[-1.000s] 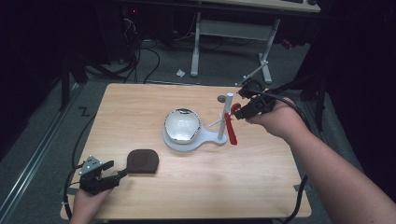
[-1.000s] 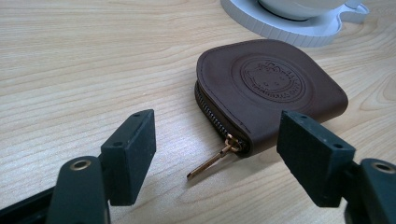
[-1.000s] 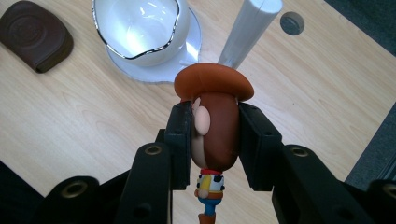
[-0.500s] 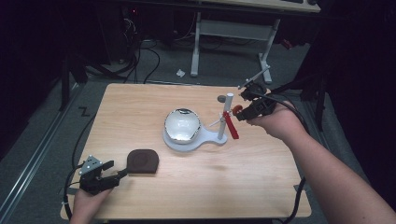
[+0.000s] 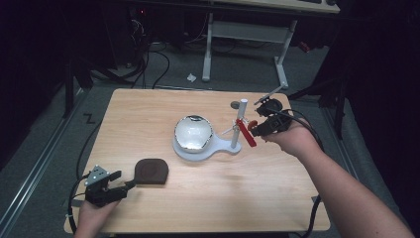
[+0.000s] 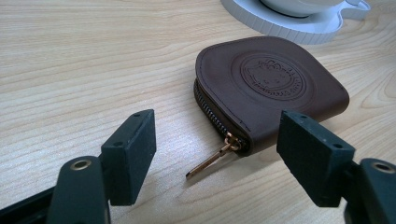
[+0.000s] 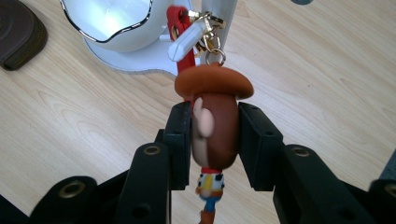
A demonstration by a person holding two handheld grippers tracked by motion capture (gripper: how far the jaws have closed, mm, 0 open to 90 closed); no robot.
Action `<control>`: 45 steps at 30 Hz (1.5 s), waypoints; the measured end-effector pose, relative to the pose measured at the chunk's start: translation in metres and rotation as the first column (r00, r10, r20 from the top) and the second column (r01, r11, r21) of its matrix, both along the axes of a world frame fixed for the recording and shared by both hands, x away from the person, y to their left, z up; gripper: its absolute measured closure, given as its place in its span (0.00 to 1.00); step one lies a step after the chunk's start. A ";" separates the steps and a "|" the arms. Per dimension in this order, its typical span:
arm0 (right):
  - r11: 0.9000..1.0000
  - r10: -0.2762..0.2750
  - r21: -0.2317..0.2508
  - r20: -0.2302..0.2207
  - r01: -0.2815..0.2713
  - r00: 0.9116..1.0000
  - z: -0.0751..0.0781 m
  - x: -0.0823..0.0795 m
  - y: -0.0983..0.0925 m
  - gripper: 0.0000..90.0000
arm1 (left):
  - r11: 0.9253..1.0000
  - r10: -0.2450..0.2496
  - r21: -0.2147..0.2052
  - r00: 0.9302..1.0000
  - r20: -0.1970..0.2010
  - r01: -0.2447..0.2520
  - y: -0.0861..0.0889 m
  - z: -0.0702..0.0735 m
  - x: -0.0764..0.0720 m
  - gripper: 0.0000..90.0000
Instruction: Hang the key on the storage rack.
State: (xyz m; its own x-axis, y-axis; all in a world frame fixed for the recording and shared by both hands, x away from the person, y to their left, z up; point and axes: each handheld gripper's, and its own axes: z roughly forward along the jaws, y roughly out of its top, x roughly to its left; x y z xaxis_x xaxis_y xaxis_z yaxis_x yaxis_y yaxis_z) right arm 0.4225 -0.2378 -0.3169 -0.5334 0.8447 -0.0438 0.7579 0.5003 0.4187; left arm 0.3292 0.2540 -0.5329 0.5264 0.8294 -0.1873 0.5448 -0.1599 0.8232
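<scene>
A cowboy figure keychain [image 7: 212, 126] hangs by a red strap [image 5: 246, 133] and gold clasp [image 7: 210, 37] from a white peg [image 7: 187, 42] on the stand's post [image 5: 241, 121]. My right gripper [image 5: 257, 129] [image 7: 212, 135] is shut on the figure's head. A brown zipped coin pouch [image 5: 151, 171] [image 6: 271, 88] lies near the table's front left, its gold zipper pull [image 6: 210, 161] pointing toward my left gripper [image 5: 116, 184] [image 6: 219, 140]. That gripper is open, with a jaw on each side just short of the pouch.
The white stand's base [image 5: 218, 148] [image 6: 289, 23] carries a shiny silver-rimmed bowl [image 5: 193, 133] [image 7: 107, 18] at the table's middle. A small dark disc [image 5: 234, 104] lies behind the post. Black cables trail from both grippers off the table's edges.
My right hand has shifted slightly nearer with the figure still gripped, and the red strap swings a little. The left gripper and the pouch have stayed put.
</scene>
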 end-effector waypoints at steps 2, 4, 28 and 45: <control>1.000 -0.001 0.010 -0.005 0.001 1.000 -0.003 0.001 0.000 0.71 | 1.000 0.000 0.000 1.000 0.000 0.000 0.000 0.000 0.000 0.32; 1.000 -0.009 0.012 -0.009 0.009 1.000 -0.006 0.001 0.000 0.70 | 1.000 0.000 0.001 1.000 0.000 0.000 0.000 0.000 0.000 0.32; 0.999 -0.024 0.049 -0.003 0.024 1.000 -0.024 -0.020 -0.016 0.63 | 1.000 -0.003 0.007 1.000 0.001 0.003 -0.002 0.000 0.000 0.32; 0.994 -0.076 0.077 -0.025 0.078 0.997 -0.080 -0.045 -0.041 0.58 | 1.000 -0.004 0.011 1.000 0.002 0.004 -0.003 0.000 0.000 0.32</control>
